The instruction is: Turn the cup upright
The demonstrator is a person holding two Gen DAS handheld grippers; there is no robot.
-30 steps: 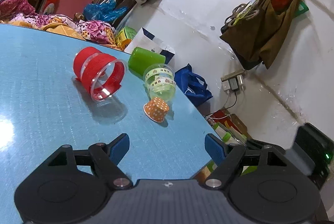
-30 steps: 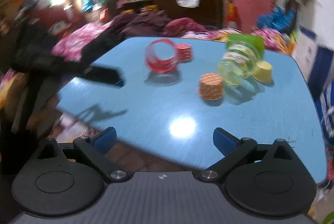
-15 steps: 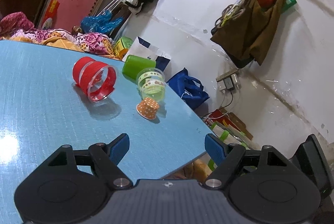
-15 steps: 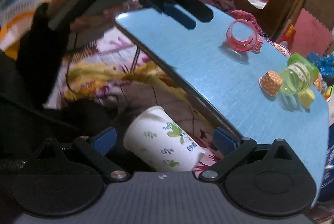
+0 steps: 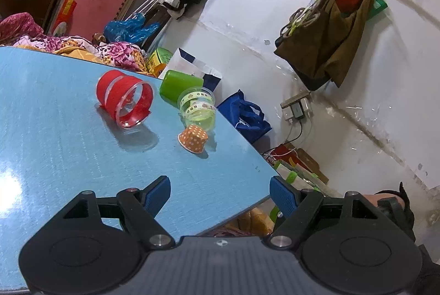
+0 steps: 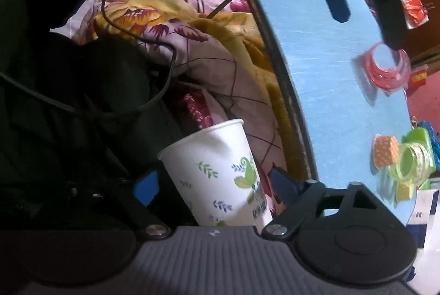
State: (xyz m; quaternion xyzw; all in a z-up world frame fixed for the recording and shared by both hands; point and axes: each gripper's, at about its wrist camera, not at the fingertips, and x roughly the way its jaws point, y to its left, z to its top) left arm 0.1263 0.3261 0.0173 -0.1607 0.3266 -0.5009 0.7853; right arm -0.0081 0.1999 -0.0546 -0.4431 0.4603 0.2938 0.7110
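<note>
Holding my right tool (image 6: 211, 186) off the near edge of the blue bench (image 6: 324, 80), I see a white paper cup (image 6: 217, 174) with a leaf print sitting between its blue pads (image 6: 147, 185). The jaws are spread, and I cannot tell whether either pad touches the cup wall. The cup's open rim points up and away from me, tilted a little to the left, and its base is hidden behind the tool body. Behind the cup lies a heap of flowered bedding (image 6: 192, 33) and a black cable (image 6: 132, 28).

My left tool (image 5: 220, 191) hangs over the near right corner of the bench (image 5: 55, 143), jaws spread wide with nothing between them. Further along the bench, an orange dotted paper cup (image 5: 193, 139) lies on its side. Just beyond it a clear jar with a green lid (image 5: 189, 98) lies on its side too, its mouth towards me. To the left of the jar, well apart from it, a red and clear plastic container (image 5: 125, 101) rests on its side with the open end facing me. Far off on the right wall hangs a brown bag (image 5: 327, 47).
</note>
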